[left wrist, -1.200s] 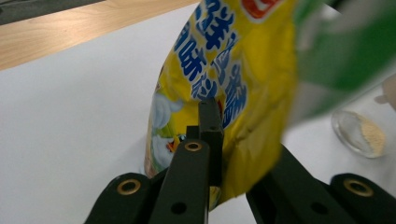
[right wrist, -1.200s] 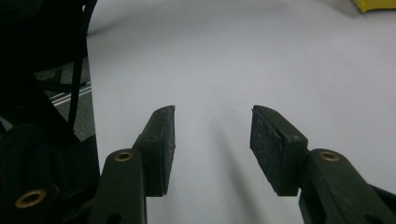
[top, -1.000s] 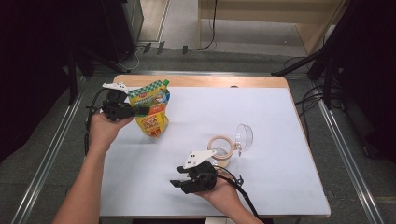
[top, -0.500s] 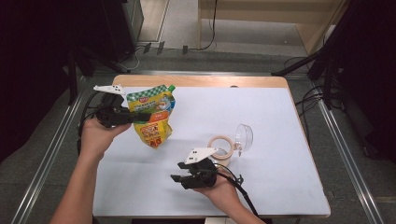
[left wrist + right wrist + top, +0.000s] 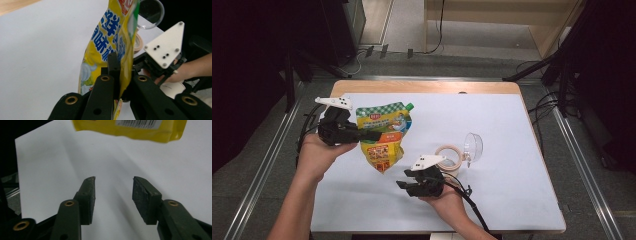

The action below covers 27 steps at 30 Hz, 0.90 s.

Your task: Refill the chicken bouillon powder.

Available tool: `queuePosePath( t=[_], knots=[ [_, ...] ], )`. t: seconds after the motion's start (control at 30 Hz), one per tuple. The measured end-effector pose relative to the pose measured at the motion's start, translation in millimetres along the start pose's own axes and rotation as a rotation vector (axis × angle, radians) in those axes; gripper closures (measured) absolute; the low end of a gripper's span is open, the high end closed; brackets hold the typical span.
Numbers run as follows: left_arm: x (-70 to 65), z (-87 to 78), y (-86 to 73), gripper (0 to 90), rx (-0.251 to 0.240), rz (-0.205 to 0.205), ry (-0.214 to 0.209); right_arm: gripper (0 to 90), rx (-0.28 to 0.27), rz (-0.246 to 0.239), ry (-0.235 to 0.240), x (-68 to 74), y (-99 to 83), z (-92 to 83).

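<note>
Open room at the table's far-right corner

The tape roll and clear cup block the table's middle; the lifted pouch bars the left edge.

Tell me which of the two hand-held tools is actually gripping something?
The left tool: its jaws are clamped on the edge of the yellow spouted pouch, lifting it. The right tool has just been closing its jaws, but nothing is between them.

Pouch top beyond frame edge
</note>
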<state>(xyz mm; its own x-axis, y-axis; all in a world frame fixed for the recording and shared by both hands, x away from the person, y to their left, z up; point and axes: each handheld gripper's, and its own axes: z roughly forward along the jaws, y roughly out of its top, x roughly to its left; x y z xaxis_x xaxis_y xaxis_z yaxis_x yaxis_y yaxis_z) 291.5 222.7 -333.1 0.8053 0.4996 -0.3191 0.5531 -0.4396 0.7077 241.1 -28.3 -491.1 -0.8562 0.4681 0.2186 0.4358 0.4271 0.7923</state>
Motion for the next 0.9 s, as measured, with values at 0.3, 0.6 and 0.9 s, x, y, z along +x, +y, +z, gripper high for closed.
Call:
queuePosePath(
  t=[0.3, 0.6, 0.9],
  knots=[
    [-23.7, 4.8, 3.1, 90.0, 0.032, 0.032, -0.035, 71.2, -0.009, 0.017, -0.043, -3.3, -3.5, 2.2],
    [-40.4, 5.3, 8.6, 90.0, 0.037, 0.057, -0.099, 68.4, -0.051, 0.042, -0.077, -7.2, -6.5, 0.1],
    [-39.4, 11.7, 9.1, 90.0, 0.033, 0.025, -0.113, 70.8, -0.127, -0.091, -0.094, 4.3, -5.8, -6.2]
  ],
)
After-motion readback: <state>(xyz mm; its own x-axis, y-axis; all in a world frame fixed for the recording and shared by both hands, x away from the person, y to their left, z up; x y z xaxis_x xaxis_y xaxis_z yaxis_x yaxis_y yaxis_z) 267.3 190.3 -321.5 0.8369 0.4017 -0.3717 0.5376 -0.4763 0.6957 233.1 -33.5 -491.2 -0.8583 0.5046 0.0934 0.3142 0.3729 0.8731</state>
